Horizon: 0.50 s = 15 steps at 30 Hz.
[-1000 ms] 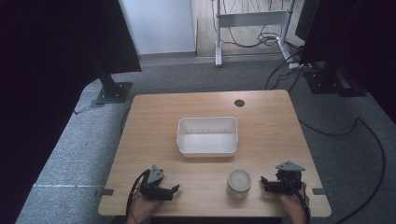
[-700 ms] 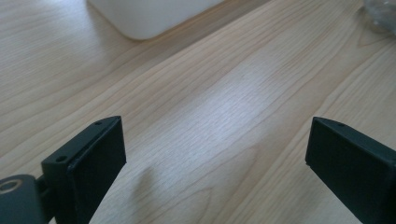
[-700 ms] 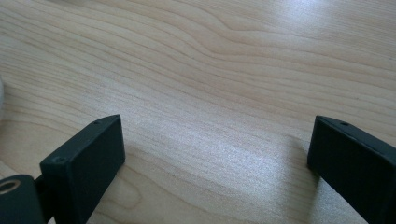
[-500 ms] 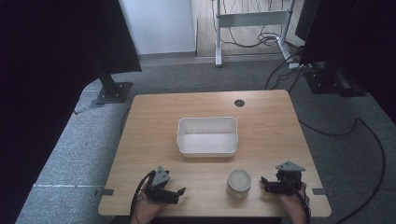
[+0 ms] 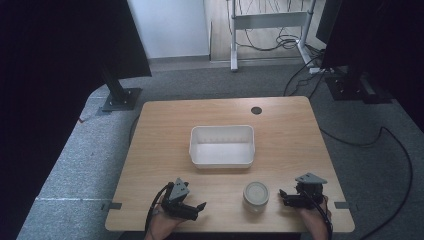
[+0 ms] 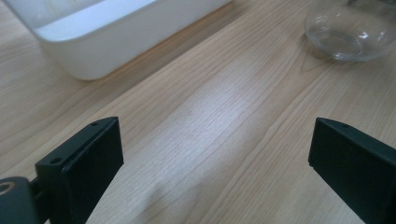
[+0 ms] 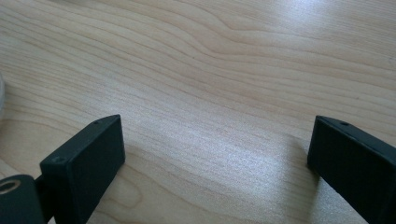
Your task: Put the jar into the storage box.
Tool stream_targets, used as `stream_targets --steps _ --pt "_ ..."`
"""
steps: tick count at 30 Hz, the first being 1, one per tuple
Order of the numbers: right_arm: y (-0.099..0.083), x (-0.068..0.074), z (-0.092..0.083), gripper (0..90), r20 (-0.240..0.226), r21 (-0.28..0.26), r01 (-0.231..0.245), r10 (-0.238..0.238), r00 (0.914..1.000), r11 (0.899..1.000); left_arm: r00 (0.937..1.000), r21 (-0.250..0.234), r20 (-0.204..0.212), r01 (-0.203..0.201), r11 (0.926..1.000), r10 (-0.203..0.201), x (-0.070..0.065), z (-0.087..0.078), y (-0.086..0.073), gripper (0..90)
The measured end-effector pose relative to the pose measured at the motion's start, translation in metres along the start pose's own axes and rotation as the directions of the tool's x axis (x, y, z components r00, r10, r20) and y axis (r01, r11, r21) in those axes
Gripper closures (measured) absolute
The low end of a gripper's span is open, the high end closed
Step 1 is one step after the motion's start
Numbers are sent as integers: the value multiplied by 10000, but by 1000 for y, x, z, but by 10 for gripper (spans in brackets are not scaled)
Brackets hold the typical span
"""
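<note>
A white rectangular tub (image 5: 221,146) stands empty in the middle of the wooden table (image 5: 290,135). A clear glass jar (image 5: 256,195) with a pale lid stands near the front edge, right of centre. My left gripper (image 5: 197,211) rests low at the front left, open, its jaws turned toward the jar. In the left gripper view the gripper (image 6: 215,154) has bare wood between its jaws, the tub (image 6: 116,32) ahead at left and the jar (image 6: 350,32) at top right. My right gripper (image 5: 282,198) sits open just right of the jar. The right gripper view shows that gripper (image 7: 215,149) over bare wood.
A round black cable hole (image 5: 256,110) sits near the table's far edge. The front edge runs just below both hands. On the floor around are black stand bases (image 5: 120,99), a white frame (image 5: 270,20) and trailing cables (image 5: 400,150).
My left gripper has slid a little to the right along the front edge, toward the jar. The right gripper, the jar and the tub have stayed in place.
</note>
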State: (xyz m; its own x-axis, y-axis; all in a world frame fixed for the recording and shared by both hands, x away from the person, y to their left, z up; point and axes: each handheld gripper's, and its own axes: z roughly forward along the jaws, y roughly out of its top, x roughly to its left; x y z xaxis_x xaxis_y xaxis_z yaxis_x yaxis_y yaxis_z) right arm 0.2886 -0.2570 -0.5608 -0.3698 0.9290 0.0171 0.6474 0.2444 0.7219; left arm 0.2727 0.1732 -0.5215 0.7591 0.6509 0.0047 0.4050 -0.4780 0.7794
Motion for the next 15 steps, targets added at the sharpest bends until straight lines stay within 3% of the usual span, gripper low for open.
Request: stream_targets --steps 15 --pt "0 0 0 37 -4 -3 2 -2 10000 10000 9970 -139 611 -457 9989 465 -20 13 20 29"
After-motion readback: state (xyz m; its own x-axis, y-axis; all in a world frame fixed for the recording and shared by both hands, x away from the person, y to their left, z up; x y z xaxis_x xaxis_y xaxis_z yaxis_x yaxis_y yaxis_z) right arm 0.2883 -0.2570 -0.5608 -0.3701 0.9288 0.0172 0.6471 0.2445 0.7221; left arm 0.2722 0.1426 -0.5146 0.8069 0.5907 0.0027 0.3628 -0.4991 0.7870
